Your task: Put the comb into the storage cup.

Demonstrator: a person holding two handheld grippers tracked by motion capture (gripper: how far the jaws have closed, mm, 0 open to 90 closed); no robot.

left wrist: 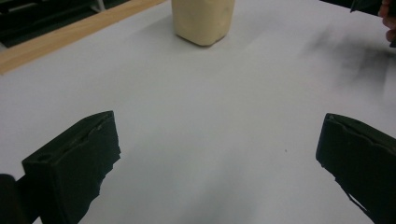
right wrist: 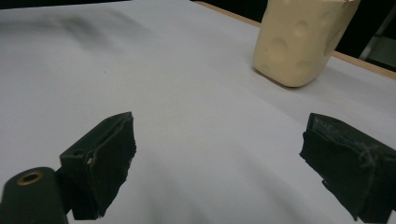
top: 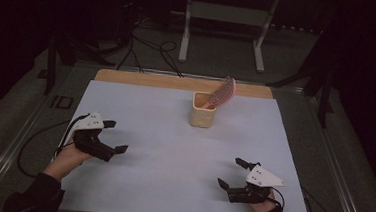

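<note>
A cream cup [top: 203, 110] stands upright on the white sheet [top: 173, 150] toward the back middle, with a pink comb [top: 223, 93] leaning out of it to the right. My left gripper [top: 115, 137] rests at the sheet's left side, open and holding nothing. At the front right my right gripper [top: 232, 173] is open and holds nothing. The cup [left wrist: 203, 19] stands far ahead in the left gripper view, beyond my open left gripper [left wrist: 217, 158]. In the right gripper view the cup [right wrist: 303, 39] stands ahead to the right of my open right gripper [right wrist: 224, 156].
A wooden table edge [top: 128, 77] runs along the back of the sheet. Beyond it on the dark floor are cables [top: 150, 48] and a white metal frame [top: 221, 33]. A metal rail [top: 7, 148] borders the table at left.
</note>
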